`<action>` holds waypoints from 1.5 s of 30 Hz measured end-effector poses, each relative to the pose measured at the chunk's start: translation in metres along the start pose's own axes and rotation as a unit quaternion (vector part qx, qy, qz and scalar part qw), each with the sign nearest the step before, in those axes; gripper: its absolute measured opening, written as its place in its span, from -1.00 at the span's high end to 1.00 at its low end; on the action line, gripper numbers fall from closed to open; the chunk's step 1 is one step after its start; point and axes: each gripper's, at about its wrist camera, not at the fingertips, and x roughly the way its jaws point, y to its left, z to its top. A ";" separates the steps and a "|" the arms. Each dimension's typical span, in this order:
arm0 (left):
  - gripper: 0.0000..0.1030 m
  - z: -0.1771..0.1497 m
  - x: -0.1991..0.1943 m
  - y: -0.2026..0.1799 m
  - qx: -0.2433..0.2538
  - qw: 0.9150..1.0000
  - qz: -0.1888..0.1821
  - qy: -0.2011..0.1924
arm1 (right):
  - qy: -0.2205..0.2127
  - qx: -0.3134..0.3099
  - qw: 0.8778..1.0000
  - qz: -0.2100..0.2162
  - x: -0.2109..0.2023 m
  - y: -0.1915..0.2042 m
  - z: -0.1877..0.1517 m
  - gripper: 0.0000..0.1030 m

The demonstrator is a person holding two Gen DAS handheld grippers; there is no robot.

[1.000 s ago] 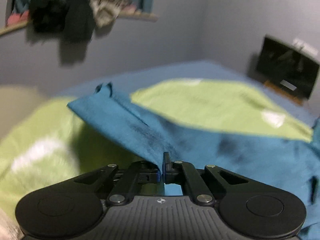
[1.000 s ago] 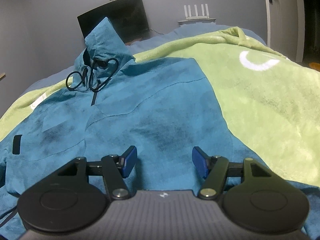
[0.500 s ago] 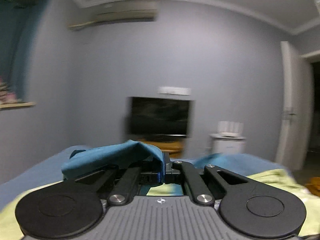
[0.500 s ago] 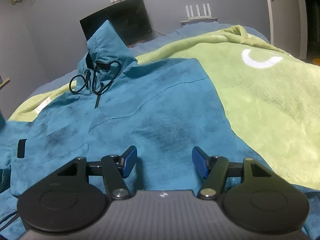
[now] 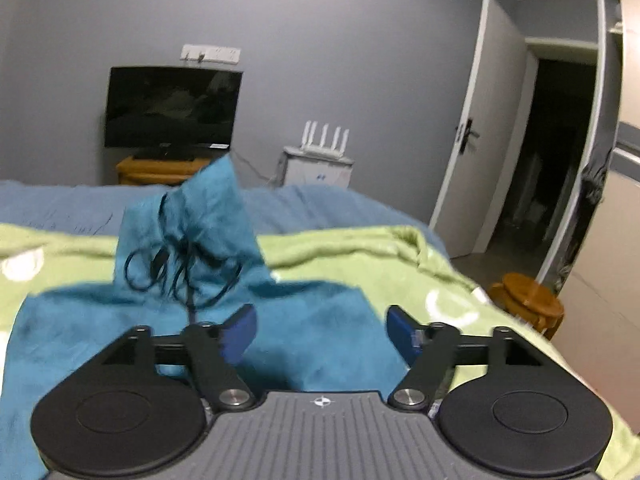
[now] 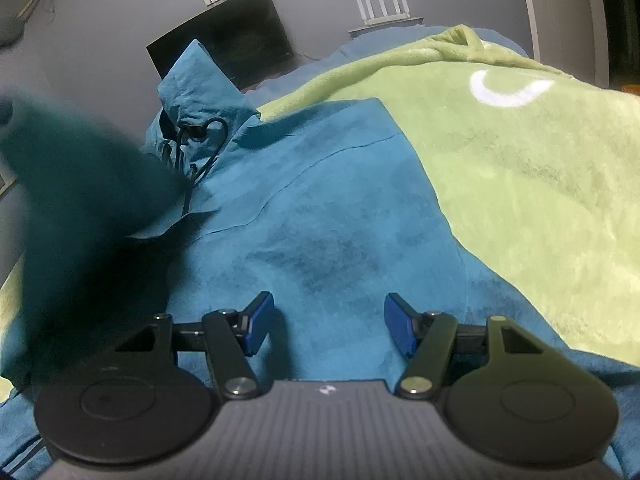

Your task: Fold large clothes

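A: Left gripper (image 5: 320,334) status?

B: Jaws were opening, blue pads (image 5: 239,330) spread wide; nothing pinched between them; teal fabric lay under the gap, not gripped.

A: Right gripper (image 6: 329,328)?

B: Jaws stood apart, partway spread; pads clear of cloth; it hung just above the garment's body, pointed down at it.

A: Where was the garment?

B: Teal hooded jacket (image 6: 328,208) lay spread front-up on the green blanket (image 6: 532,184); hood (image 6: 200,92) stood up at the far end, toward the TV (image 5: 172,106); black drawstring (image 6: 200,148) looped at the neck; same loops showed in the left view, drawstring (image 5: 180,272) below the hood (image 5: 204,208).

A: Anything off?

B: In the right view a dark, blurred teal mass (image 6: 84,216) filled the left side, over the jacket's near-left part; looked like a loose fold or sleeve, could not tell which; too blurred.

A: Surroundings?

B: Blanket covered a bed with a blue sheet (image 5: 328,208); grey wall behind; white router (image 5: 326,138) on a white cabinet beside the TV; open door (image 5: 472,152) on the right; wooden stool (image 5: 528,296) by the bed's right edge.
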 end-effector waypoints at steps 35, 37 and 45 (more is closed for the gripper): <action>-0.57 -0.158 -0.048 0.227 -0.122 0.953 0.237 0.145 | -0.043 -0.470 0.880 0.059 -0.001 0.155 -0.079 1.00; -0.57 -0.157 -0.045 0.228 -0.126 0.953 0.235 0.144 | -0.065 -0.417 0.904 0.071 -0.010 0.141 -0.063 1.00; -0.56 -0.157 -0.049 0.226 -0.126 0.953 0.234 0.142 | -0.098 -0.136 0.985 0.050 -0.027 0.055 0.001 1.00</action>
